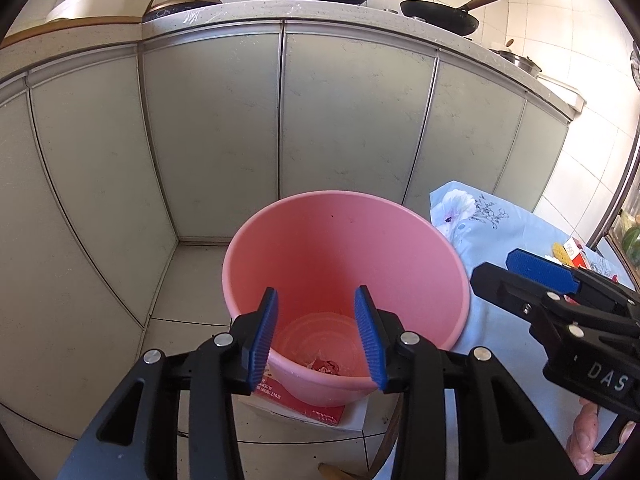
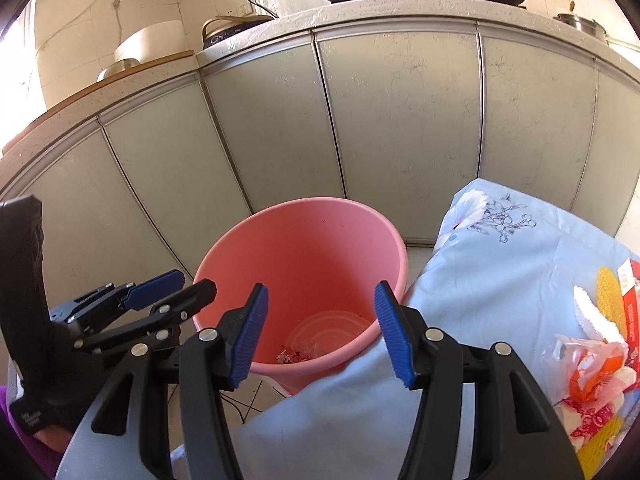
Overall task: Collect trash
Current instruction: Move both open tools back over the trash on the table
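Jaws of both grippers, left (image 1: 316, 336) and right (image 2: 320, 336), gape empty over the pink bin (image 1: 460, 280); wrappers (image 2: 592, 372) wait on the right worktop, possibly light enough to slip a loose pinch.

- Your left gripper (image 1: 316, 334) covers the near wall of the pink bucket (image 1: 340, 240), and the scraps (image 1: 326, 366) at its bottom are too small for you to identify.
- The red-and-white box (image 1: 304, 406) under the bucket shows only 1 corner; its print is unreadable.
- The snack wrappers (image 2: 592, 384) on your desk (image 2: 500, 272) run off the right edge of the right wrist view.
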`<action>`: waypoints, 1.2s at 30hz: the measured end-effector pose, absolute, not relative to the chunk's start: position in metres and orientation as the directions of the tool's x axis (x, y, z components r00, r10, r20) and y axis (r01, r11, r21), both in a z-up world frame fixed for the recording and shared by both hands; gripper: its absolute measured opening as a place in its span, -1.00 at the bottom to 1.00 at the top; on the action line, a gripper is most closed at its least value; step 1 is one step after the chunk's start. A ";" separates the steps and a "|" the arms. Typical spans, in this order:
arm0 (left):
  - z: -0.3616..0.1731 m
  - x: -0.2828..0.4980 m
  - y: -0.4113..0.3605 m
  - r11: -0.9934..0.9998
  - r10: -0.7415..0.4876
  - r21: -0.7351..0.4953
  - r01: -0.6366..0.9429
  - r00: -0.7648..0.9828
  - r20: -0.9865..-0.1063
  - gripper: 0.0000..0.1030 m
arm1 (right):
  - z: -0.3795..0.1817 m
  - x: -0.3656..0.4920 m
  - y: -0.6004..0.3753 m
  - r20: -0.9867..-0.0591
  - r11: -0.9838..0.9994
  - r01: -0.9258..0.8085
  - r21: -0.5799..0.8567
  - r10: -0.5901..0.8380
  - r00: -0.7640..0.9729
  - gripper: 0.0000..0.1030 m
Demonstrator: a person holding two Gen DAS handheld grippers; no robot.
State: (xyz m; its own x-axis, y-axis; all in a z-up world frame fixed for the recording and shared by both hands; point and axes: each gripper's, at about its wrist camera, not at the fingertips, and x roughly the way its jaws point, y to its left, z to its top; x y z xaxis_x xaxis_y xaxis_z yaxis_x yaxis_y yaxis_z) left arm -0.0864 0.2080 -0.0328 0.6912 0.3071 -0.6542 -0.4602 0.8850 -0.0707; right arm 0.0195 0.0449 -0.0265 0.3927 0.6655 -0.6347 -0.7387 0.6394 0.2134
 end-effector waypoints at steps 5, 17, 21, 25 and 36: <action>-0.029 -0.084 0.205 0.886 0.306 -0.073 -0.458 0.695 -0.651 -0.24 | -0.019 0.018 0.035 -0.618 0.645 -0.736 0.207 0.669 0.413 0.09; -0.015 -0.083 0.191 0.901 0.270 -0.109 -0.420 0.740 -0.616 -0.24 | -0.006 0.020 0.000 -0.588 0.679 -0.704 0.208 0.662 0.465 0.09; -0.005 -0.083 0.183 0.911 0.255 -0.117 -0.395 0.763 -0.594 -0.24 | -0.001 0.020 -0.019 -0.582 0.701 -0.685 0.199 0.647 0.494 0.09; 0.004 -0.080 0.172 0.924 0.224 -0.132 -0.359 0.786 -0.576 -0.24 | 0.002 0.022 -0.040 -0.582 0.728 -0.655 0.202 0.627 0.518 0.09; 0.017 -0.062 0.113 0.977 0.070 -0.133 -0.169 0.835 -0.546 -0.24 | 0.005 0.015 -0.129 -0.590 0.821 -0.542 0.179 0.530 0.609 0.09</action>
State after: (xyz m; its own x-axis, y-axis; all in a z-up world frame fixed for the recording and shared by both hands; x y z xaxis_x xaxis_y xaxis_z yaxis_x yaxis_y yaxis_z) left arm -0.0620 0.1130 0.0166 0.8346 0.0701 -0.5464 -0.1692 0.9766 -0.1331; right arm 0.0150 -0.1288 0.0051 0.6092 0.5302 -0.5898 -0.5418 0.8213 0.1787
